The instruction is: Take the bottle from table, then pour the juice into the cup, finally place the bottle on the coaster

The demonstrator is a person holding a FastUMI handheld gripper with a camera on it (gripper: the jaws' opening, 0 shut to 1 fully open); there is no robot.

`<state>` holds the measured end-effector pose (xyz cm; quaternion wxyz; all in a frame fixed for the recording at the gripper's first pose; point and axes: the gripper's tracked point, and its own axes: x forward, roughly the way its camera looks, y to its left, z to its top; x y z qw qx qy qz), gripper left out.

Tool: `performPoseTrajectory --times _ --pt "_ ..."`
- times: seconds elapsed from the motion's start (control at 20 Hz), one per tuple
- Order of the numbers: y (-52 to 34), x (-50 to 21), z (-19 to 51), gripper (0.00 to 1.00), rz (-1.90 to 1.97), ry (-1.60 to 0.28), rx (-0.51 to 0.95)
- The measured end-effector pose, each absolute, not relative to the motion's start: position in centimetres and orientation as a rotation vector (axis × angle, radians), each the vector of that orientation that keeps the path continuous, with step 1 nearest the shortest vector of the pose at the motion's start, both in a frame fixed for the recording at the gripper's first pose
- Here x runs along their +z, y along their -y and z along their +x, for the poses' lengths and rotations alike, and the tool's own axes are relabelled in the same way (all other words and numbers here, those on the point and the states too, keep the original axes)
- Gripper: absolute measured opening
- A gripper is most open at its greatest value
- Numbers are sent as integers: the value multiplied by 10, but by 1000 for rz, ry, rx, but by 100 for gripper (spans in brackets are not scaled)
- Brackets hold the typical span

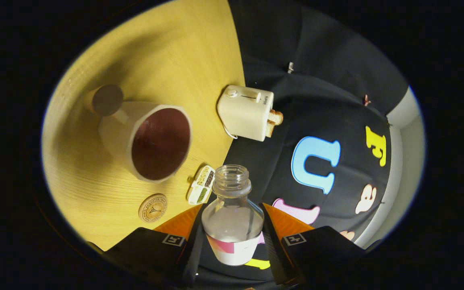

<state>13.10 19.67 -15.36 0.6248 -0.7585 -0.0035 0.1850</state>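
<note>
My gripper is shut on a clear, uncapped bottle with a white and pink label; both fingers press its sides. The whole view is rolled, so the wooden table stands tilted to the left of the bottle. Beyond the fingers and left of the bottle's open mouth lies the white cup with a dark red inside, its opening facing me. A round wooden coaster lies on the table just ahead of the left finger, below the cup.
A white toaster with toast sticking out stands at the table's edge beyond the bottle. A small white tray of seeds sits by the bottle's neck. A brown cylinder stands behind the cup.
</note>
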Motion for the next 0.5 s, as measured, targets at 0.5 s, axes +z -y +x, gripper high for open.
performPoseTrajectory --times 0.5 --pt "-179 -90 120 73 -1243 -152 299"
